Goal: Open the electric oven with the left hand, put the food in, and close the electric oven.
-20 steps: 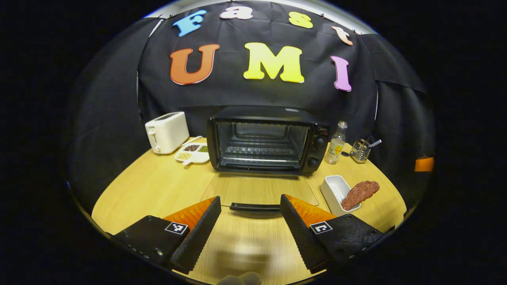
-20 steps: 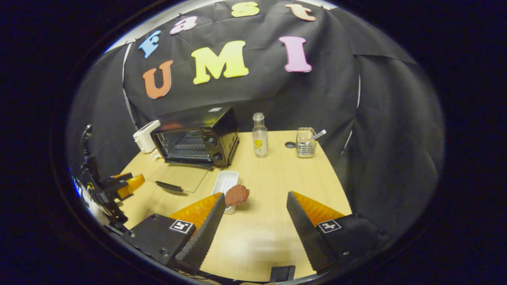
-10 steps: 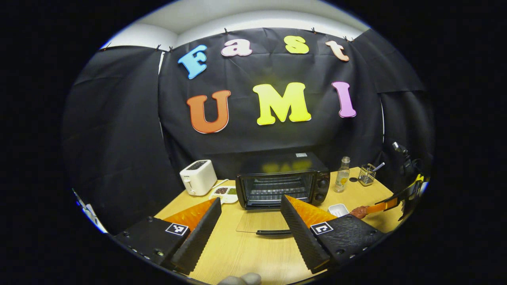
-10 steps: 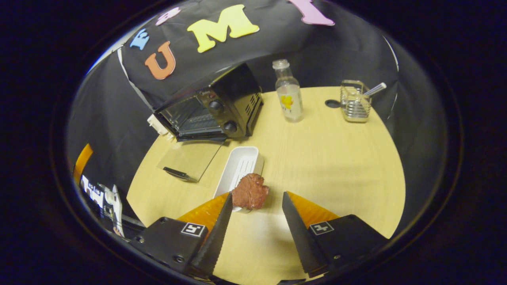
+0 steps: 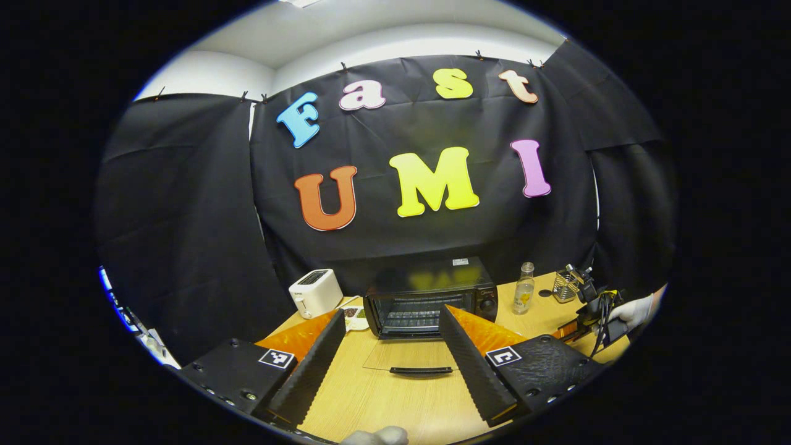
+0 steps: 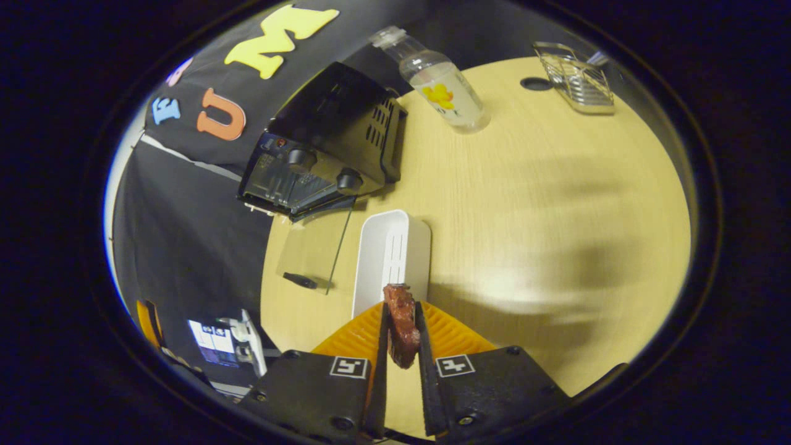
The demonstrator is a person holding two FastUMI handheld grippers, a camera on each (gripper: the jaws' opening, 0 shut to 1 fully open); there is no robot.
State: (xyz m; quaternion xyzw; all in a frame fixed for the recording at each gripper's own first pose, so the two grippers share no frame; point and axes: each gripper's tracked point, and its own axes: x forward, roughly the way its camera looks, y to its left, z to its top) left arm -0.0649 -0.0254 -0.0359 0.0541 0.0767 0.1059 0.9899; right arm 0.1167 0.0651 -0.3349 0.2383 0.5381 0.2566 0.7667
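Observation:
The black electric oven stands at the back of the wooden table, its glass door folded down flat with the handle toward me. My left gripper hangs open well back from the door, nothing between its fingers. In the right gripper view the oven lies up left. There a reddish-brown piece of meat stands on edge, with my right gripper shut on it at the near end of the white tray. The right gripper with its gloved hand appears far right in the left gripper view.
A white toaster and a divided snack dish sit left of the oven. To its right are a small clear bottle and a wire utensil holder. Bare tabletop stretches right of the tray.
My left gripper drew back and up from the open door, still open. My right gripper came down over the meat at the tray's near end, tilted, and shut on it.

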